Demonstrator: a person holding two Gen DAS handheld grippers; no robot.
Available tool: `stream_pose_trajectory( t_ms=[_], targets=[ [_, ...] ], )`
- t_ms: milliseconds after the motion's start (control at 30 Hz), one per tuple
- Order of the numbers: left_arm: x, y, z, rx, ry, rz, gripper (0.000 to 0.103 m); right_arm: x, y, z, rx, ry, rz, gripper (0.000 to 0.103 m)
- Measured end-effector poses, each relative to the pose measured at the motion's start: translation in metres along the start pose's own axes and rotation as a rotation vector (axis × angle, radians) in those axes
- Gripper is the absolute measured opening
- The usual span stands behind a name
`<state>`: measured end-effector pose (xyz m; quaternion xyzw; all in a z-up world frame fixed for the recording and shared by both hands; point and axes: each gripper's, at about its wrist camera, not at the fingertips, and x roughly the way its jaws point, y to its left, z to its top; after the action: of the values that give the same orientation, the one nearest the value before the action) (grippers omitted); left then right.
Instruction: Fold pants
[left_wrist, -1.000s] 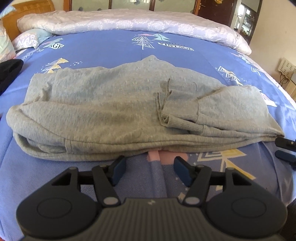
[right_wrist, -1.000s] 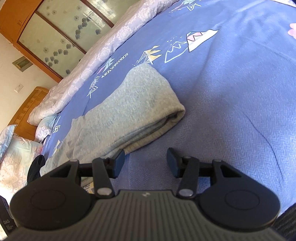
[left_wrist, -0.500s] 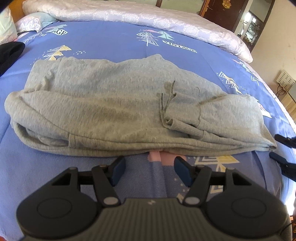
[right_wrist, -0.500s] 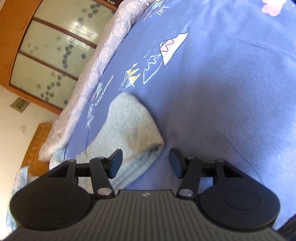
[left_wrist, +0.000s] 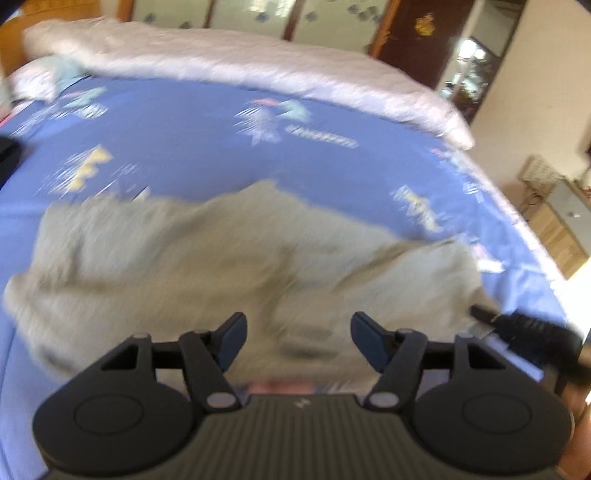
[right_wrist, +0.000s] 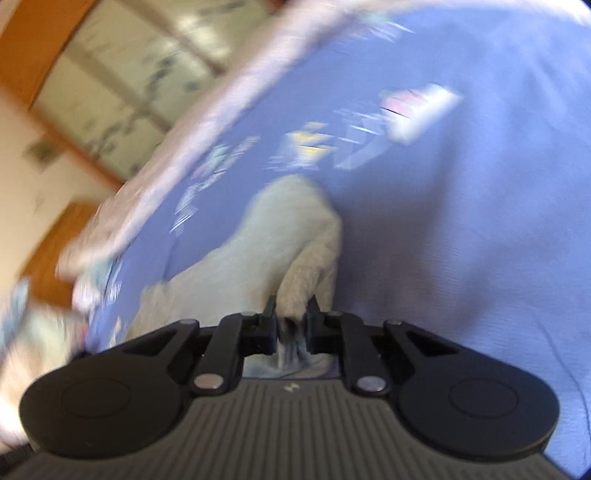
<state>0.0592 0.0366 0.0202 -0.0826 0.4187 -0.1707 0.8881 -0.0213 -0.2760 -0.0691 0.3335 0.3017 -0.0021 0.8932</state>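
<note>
- The bed (left_wrist: 192, 140), under its blue patterned sheet, carries the grey pants (left_wrist: 207, 258); they lie across the middle as a long folded bundle, blurred in both views.
- I judge I'm on the next fold: the right end of the pants is pinched, and the bundle awaits folding across itself.
- My right hand-held gripper (right_wrist: 291, 325) is clamped on that end of the pants (right_wrist: 295, 236), cloth bunched between its fingers.
- My left hand-held gripper (left_wrist: 297, 339) hangs spread wide over the near edge, holding nothing.
- Next, I think the right end needs carrying leftward over the bundle, with the left steadying or grabbing the near edge.
- Half a second ago the right one was spread beside the corner; now it grips, and the left has advanced over the cloth.
</note>
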Motion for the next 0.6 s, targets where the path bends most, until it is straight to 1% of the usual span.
stream_pose_trajectory(
  t_ms=[33,67,100,167,233,300,367,400,433,467,500,567,600],
  targets=[
    [0.003,-0.006,0.009,0.007,0.003,-0.026,0.075,-0.003,0.017,-0.004,-0.079,-0.006,0.011,0.016],
    [0.006,-0.014,0.018,0.021,0.008,-0.054,0.082,-0.005,0.034,-0.01,-0.159,-0.012,0.024,0.016],
    [0.009,-0.023,0.025,0.042,0.012,-0.081,0.087,-0.008,0.054,-0.018,-0.259,-0.02,0.04,0.016],
    [0.019,-0.042,0.037,0.09,0.033,-0.113,0.09,-0.012,0.088,-0.036,-0.449,-0.044,0.046,0.016],
    [0.028,-0.06,0.042,0.136,0.052,-0.127,0.091,-0.011,0.111,-0.053,-0.605,-0.062,0.026,0.016],
    [0.039,-0.072,0.044,0.169,0.073,-0.125,0.091,-0.01,0.126,-0.069,-0.704,-0.072,0.018,0.015],
    [0.051,-0.078,0.042,0.169,0.098,-0.106,0.09,-0.01,0.131,-0.077,-0.736,-0.073,0.03,0.015],
    [0.058,-0.077,0.042,0.157,0.115,-0.103,0.078,-0.01,0.133,-0.081,-0.748,-0.074,0.04,0.015],
    [0.063,-0.076,0.041,0.143,0.131,-0.101,0.061,-0.011,0.135,-0.084,-0.761,-0.074,0.049,0.015],
    [0.068,-0.075,0.041,0.132,0.151,-0.103,0.023,-0.01,0.138,-0.084,-0.772,-0.073,0.054,0.015],
    [0.073,-0.072,0.042,0.122,0.167,-0.097,0.011,-0.009,0.14,-0.085,-0.781,-0.072,0.056,0.017],
    [0.073,-0.062,0.043,0.092,0.158,-0.104,0.01,-0.01,0.138,-0.084,-0.775,-0.071,0.062,0.026],
    [0.07,-0.056,0.044,0.082,0.147,-0.103,0.01,-0.01,0.138,-0.082,-0.763,-0.07,0.067,0.046]
  ],
)
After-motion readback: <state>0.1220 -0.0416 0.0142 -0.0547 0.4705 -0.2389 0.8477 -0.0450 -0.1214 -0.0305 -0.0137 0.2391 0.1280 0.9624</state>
